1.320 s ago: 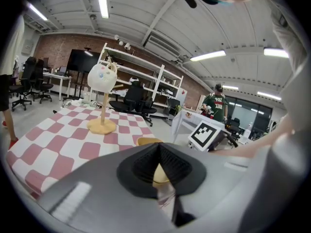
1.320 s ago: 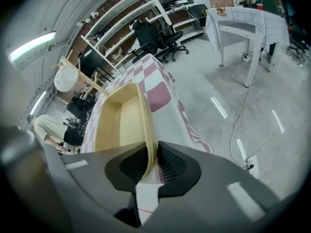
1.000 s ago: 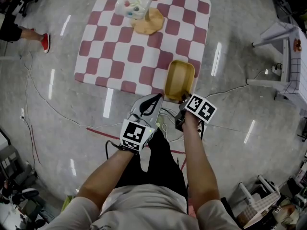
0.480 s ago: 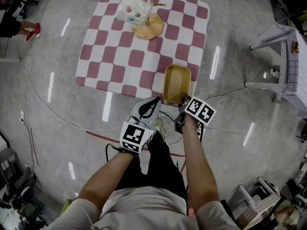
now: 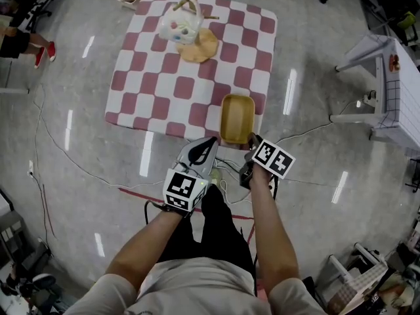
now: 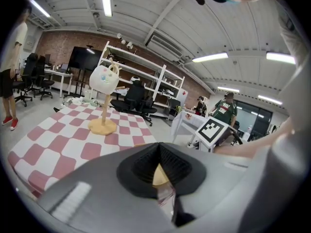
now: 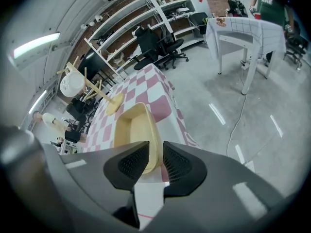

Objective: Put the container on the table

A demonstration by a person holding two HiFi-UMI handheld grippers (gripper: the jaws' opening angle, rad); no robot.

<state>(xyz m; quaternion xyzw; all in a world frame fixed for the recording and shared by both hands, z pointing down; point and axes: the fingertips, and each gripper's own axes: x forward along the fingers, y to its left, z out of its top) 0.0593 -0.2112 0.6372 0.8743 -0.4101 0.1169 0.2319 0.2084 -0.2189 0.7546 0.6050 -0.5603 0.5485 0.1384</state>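
A shallow yellow container point(image 5: 237, 118) hangs over the near right corner of the red-and-white checked table point(image 5: 164, 90). I cannot tell whether it touches the cloth. My right gripper point(image 5: 251, 140) is shut on the container's near rim. In the right gripper view the jaws point(image 7: 155, 161) pinch the right wall of the container point(image 7: 130, 130). My left gripper point(image 5: 205, 151) floats just left of it, off the table's front edge, shut with nothing in it. Only a yellow sliver shows past the closed left gripper point(image 6: 159, 168).
A wooden stand point(image 5: 199, 43) with a white teapot-shaped thing point(image 5: 182, 25) hung on it sits at the table's far side. A white side table point(image 5: 387, 84) stands to the right. Cables point(image 5: 79, 153) trail on the floor. A person's red shoes point(image 5: 41, 55) are at far left.
Both grippers and the container have come closer to the table. The container now lies further over the table's near right corner. Neither grip has changed.
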